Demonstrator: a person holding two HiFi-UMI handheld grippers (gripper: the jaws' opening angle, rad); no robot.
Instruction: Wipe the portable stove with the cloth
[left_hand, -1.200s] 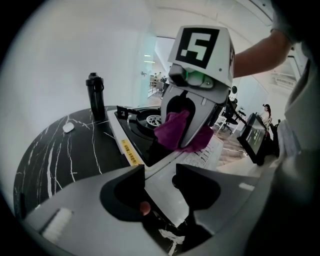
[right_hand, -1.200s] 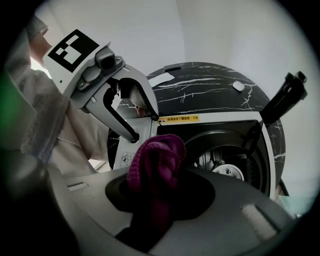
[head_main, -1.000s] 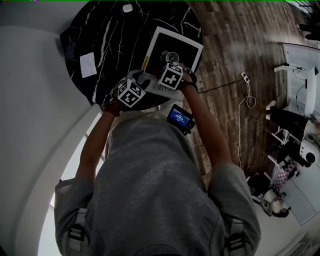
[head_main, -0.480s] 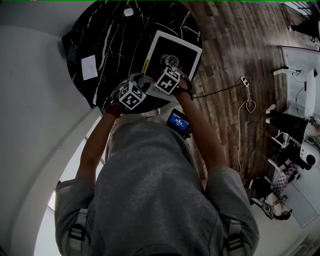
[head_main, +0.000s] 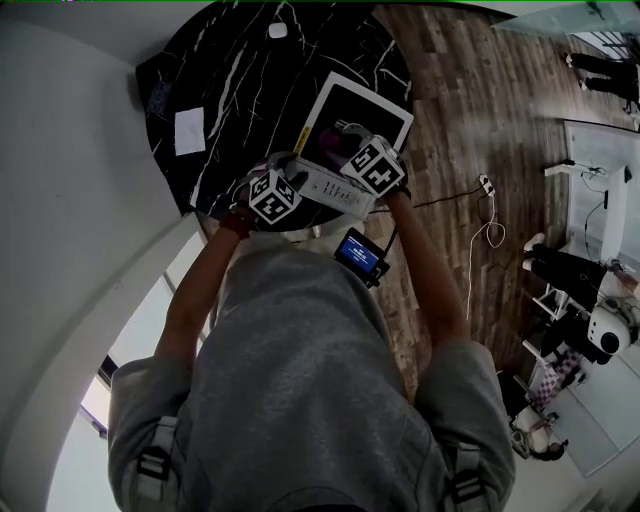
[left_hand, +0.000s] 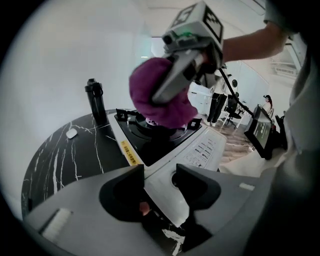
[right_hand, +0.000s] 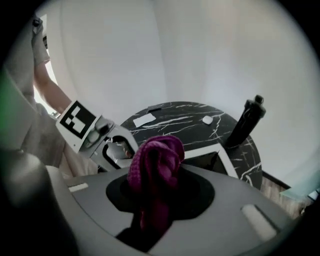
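Observation:
The portable stove (head_main: 372, 106), white-framed with a black top, stands at the near edge of the round black marble table (head_main: 235, 70). My left gripper (head_main: 296, 176) is shut on the stove's white front corner (left_hand: 160, 176). Its jaws have just closed a little further, with that corner between them. My right gripper (head_main: 343, 143) is shut on a bunched purple cloth (right_hand: 156, 162). It holds the cloth (left_hand: 159, 95) just above the burner (left_hand: 155, 127). The right gripper (left_hand: 186, 64) slants down from the upper right in the left gripper view.
A black bottle (left_hand: 96, 102) stands beyond the stove. A small white object (head_main: 278, 30) and a white paper (head_main: 189, 130) lie on the table. A device with a blue screen (head_main: 360, 255) hangs at my waist. A cable and power strip (head_main: 487, 185) lie on the wooden floor.
My right gripper has lifted with the cloth and moved right, out over the stove's top. The left gripper has stayed on the stove's front corner.

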